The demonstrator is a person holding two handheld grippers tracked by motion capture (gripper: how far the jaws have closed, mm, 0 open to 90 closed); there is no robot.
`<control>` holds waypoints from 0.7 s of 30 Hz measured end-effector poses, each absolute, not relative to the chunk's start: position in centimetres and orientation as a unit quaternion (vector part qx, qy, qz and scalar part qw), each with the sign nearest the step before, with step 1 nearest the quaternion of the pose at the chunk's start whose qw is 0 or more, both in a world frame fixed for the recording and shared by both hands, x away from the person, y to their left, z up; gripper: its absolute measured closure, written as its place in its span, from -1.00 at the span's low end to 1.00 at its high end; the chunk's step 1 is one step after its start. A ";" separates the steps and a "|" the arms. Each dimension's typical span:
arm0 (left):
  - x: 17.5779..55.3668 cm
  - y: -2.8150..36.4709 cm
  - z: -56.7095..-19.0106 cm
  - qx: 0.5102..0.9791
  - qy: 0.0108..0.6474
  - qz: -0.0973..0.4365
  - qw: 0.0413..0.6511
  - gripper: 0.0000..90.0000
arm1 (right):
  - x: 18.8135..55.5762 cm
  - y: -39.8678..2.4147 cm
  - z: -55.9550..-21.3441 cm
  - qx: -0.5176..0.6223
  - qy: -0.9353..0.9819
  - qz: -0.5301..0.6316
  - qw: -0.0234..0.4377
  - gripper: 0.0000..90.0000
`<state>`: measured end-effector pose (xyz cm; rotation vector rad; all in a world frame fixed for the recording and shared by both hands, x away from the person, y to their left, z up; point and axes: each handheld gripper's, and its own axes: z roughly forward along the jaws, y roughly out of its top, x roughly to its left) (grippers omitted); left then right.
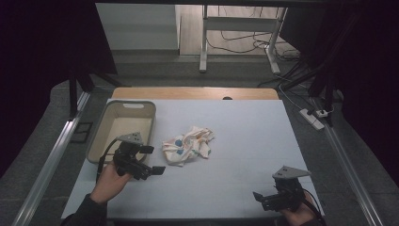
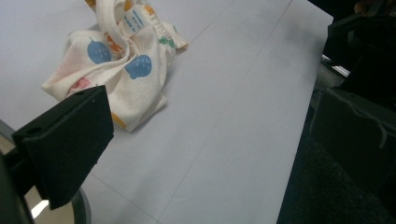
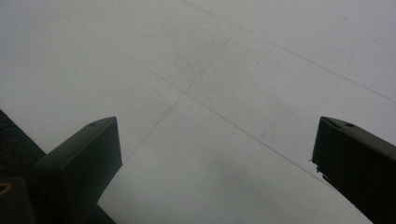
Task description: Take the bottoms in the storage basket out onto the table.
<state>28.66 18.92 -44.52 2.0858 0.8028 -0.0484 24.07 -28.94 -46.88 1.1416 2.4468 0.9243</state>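
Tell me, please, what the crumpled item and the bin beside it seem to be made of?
The crumpled garment looks like soft cream knit cotton, matte, printed with blue and orange shapes: it folds loosely and carries a sewn label and ribbed trim. The bin looks like moulded plastic, grey-beige with a slight sheen, judging by its rounded rim and cut-out handle, though that is less certain.

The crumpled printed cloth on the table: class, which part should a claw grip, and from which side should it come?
Grip the raised, bunched fold on top of the cloth, probably from above with the left claw, which is open and nearest. The cloth lies in a loose heap on the flat table cover, so its thin edges hug the surface, while the upstanding ridge gives both jaws something to close around.
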 end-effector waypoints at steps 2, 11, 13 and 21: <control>28.5 19.1 -44.6 0.838 0.324 -0.018 0.438 -1.00 | 24.1 -29.0 -46.9 0.395 0.849 0.321 0.144 -0.97; 27.8 19.8 -44.8 0.833 0.330 -0.021 0.444 -1.00 | 24.1 -28.9 -46.9 0.396 0.848 0.321 0.144 -0.97; 27.7 19.9 -44.8 0.832 0.331 -0.020 0.444 -1.00 | 24.1 -28.9 -46.9 0.396 0.849 0.320 0.144 -0.97; 27.1 20.6 -45.1 0.829 0.339 -0.019 0.444 -1.00 | 24.1 -28.9 -46.9 0.395 0.849 0.320 0.145 -0.97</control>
